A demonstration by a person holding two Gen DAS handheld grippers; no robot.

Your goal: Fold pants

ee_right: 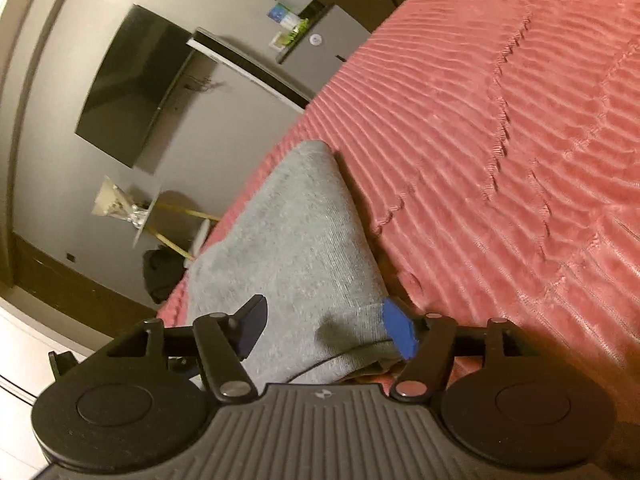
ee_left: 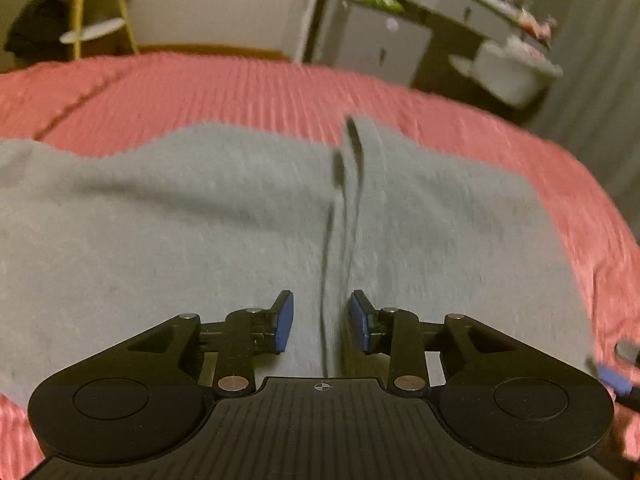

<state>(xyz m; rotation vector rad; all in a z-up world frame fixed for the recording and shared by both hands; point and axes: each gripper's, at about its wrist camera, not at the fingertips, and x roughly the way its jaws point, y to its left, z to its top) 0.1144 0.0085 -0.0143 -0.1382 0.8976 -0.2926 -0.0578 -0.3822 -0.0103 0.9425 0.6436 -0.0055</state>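
A: Where are the pants (ee_left: pixel 200 220)?

B: Spread flat on the bedspread (ee_left: pixel 260 88), grey on pink. From the left wrist view they fill most of the lower frame, with a dark cord (ee_left: pixel 328 264) running down the middle fold.

A: And the left gripper (ee_left: pixel 322 324)?

B: Hovering low over the pants, jaws apart — a moderate gap, the cord and the fold lying between the blue pads (ee_left: pixel 285 322). I can't tell whether the pads touch the cloth.

A: The right gripper (ee_right: pixel 326 330)?

B: Jaws wide, straddling an edge of the pants (ee_right: pixel 296 248) in its own view. The cloth lies between the fingers; one blue pad (ee_right: pixel 398 332) sits right at the fabric's edge, beside the bedspread (ee_right: pixel 500 140). Nothing is clamped.

A: Can you see one gripper from the other?

B: A blurred blue pad shows at the far right edge of the left view — the right gripper (ee_left: pixel 616 376), near the pants' corner.

A: Anything else around?

B: A dark screen (ee_right: pixel 136 88) on the wall, a grey cabinet (ee_left: pixel 380 44) and a yellow-legged stand (ee_left: pixel 96 20) beyond the bed.
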